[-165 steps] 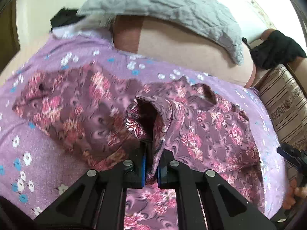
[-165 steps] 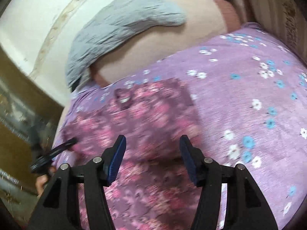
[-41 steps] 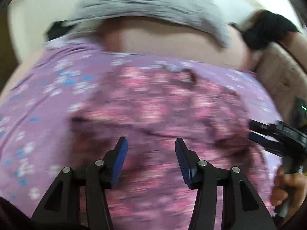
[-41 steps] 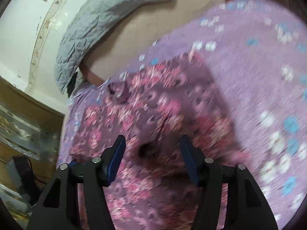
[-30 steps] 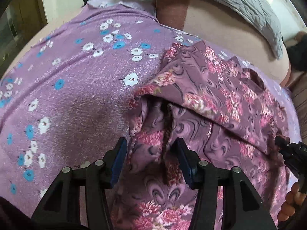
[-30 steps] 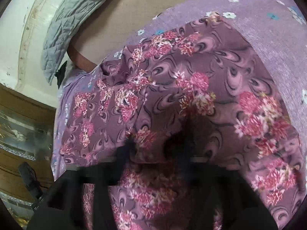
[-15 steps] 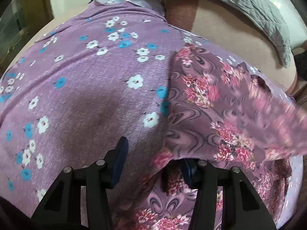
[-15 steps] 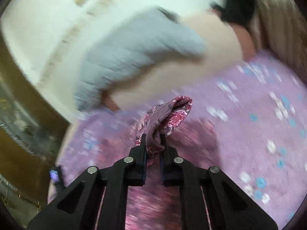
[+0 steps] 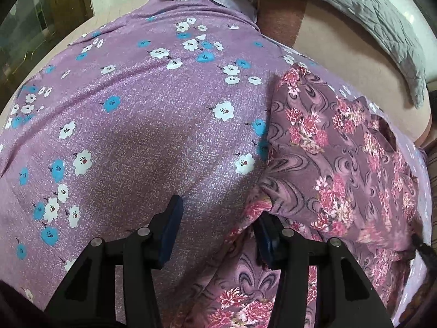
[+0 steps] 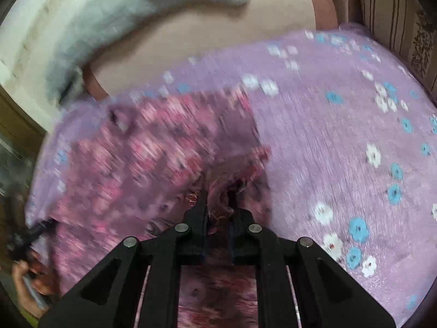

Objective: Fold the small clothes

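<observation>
Purple flowered bedspread (image 9: 153,125) underneath. Pinched a bunch of the floral garment (image 9: 341,169) in the closed right gripper (image 10: 220,205). Held the left gripper (image 9: 215,232) open at the garment's left edge, right finger under a fold. Lay long toward the bedspread's far edge, nearer its right side. Probably mid-fold.

Floral garment (image 9: 336,169): thin matt cloth; bedsheet (image 9: 153,125): coarse-woven, faintly shiny.
</observation>
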The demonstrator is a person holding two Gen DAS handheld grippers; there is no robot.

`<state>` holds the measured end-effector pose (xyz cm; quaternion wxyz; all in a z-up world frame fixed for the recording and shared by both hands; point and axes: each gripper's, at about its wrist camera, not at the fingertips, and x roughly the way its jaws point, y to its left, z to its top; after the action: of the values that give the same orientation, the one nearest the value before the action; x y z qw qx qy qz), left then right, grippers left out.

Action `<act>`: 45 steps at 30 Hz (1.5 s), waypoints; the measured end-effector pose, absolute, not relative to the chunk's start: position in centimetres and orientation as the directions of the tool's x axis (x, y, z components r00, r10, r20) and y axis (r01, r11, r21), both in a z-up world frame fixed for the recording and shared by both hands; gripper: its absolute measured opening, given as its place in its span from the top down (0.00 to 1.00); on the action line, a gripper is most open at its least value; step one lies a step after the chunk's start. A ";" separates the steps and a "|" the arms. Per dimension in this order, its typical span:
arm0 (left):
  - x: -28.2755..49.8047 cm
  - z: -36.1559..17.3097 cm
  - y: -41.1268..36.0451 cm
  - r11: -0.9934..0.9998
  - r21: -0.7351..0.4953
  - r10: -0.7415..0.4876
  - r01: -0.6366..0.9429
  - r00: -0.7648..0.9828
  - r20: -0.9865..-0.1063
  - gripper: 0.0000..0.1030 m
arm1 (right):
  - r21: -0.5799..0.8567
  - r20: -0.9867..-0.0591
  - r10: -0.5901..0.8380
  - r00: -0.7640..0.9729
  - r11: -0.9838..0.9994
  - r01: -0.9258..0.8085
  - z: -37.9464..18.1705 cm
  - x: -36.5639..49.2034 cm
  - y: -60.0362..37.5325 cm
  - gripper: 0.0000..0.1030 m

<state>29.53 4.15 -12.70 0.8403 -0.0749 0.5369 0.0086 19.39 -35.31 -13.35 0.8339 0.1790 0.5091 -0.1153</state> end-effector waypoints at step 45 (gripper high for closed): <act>1.5 -12.4 12.1 0.981 -0.190 -0.190 0.025 0.277 -0.942 0.32 | 0.298 -0.863 0.017 0.505 0.825 0.481 -9.6 -9.5 -30.2 0.29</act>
<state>1.55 12.08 -12.43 0.7962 -0.0689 0.5974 -0.0674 -9.47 -30.15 -9.57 0.8272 0.2608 0.4776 -0.1402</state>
